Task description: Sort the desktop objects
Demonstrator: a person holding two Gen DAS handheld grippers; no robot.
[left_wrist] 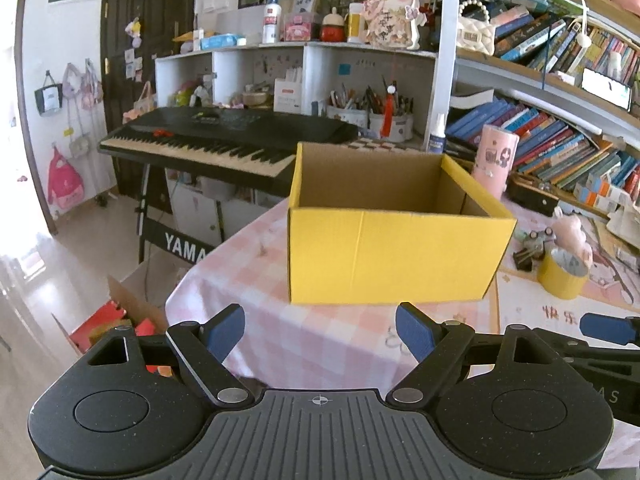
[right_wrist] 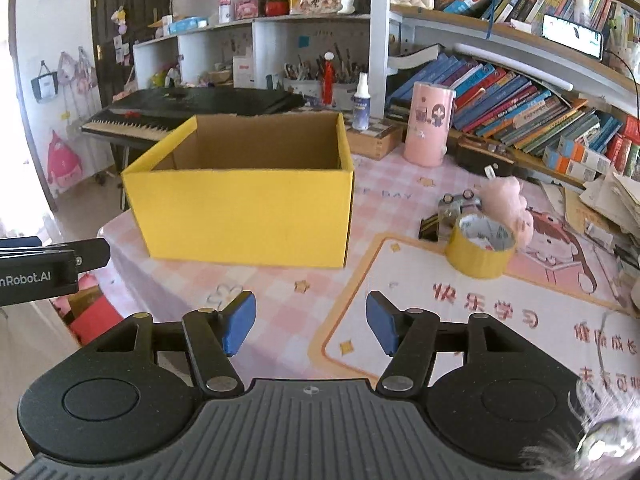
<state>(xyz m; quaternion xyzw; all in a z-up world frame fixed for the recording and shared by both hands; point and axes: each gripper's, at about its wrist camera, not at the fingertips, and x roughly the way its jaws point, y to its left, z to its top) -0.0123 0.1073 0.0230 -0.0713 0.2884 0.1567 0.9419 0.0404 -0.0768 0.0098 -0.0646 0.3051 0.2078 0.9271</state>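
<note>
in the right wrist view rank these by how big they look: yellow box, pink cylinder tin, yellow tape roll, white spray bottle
1. yellow box
2. pink cylinder tin
3. yellow tape roll, nearer the camera, so its rank against the tin is unsure
4. white spray bottle

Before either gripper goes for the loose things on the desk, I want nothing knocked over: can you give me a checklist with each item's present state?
1. Left gripper empty, jaws apart: ok.
2. Right gripper empty, jaws apart: ok.
3. Open yellow cardboard box upright, opening unobstructed: ok. Whether anything already lies on its floor: cannot tell.
4. Yellow roll of tape free to grasp: not ok, since the pink plush toy and the small toy car crowd it from behind.
5. Tall pink cylindrical tin standing clear of the path to the tape: ok.
6. Grippers clear of each other: ok, they are side by side, not touching.
</note>
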